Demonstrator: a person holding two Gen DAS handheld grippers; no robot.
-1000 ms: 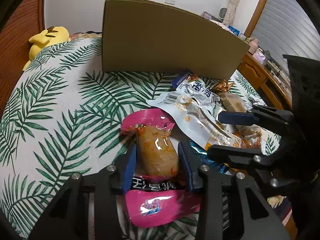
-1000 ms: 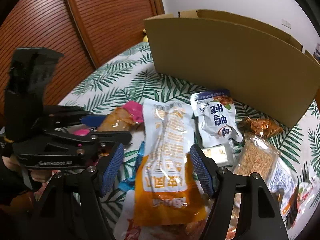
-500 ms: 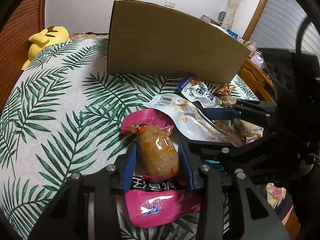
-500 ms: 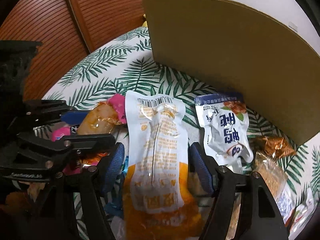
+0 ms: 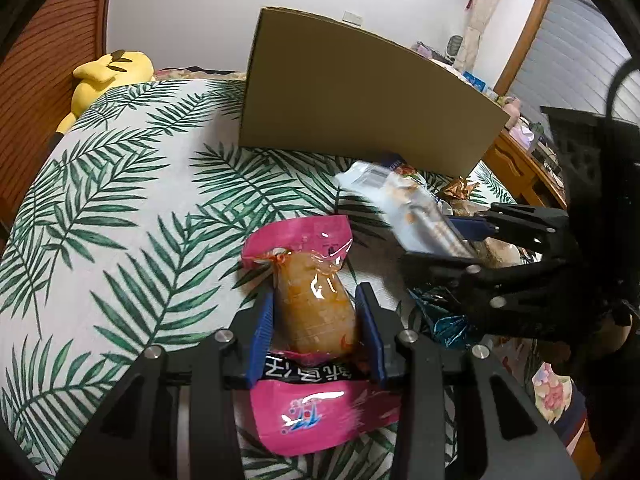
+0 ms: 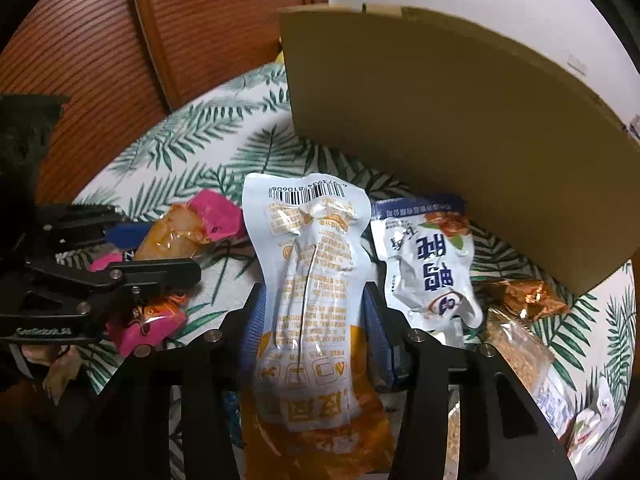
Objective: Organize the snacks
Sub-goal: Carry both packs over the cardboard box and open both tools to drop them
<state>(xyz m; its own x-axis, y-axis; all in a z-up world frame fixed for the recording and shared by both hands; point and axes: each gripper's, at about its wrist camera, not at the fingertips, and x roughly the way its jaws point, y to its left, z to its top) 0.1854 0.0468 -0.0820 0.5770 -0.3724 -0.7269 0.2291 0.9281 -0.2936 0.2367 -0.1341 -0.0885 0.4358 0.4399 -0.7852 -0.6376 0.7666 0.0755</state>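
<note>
My left gripper [image 5: 316,316] is shut on a pink snack pack [image 5: 308,292] with an orange-brown filling, held over the palm-leaf cloth; it also shows in the right wrist view [image 6: 176,236]. My right gripper [image 6: 312,320] is shut on a white and orange snack pouch [image 6: 312,272], lifted with its barcode end forward; it shows in the left wrist view [image 5: 408,208] too. A tall cardboard box [image 5: 360,104] stands behind, its wall also in the right wrist view [image 6: 460,120].
More snacks lie by the box: a white and blue pouch [image 6: 428,264], a gold-wrapped piece [image 6: 528,296], a clear pack of crumbly bars [image 6: 516,352]. A yellow plush toy [image 5: 108,76] sits at the far left. A wooden desk [image 5: 520,168] is at the right.
My right gripper closed on the white and orange pouch and lifted it off the cloth. My left gripper kept its hold on the pink pack and shifted slightly.
</note>
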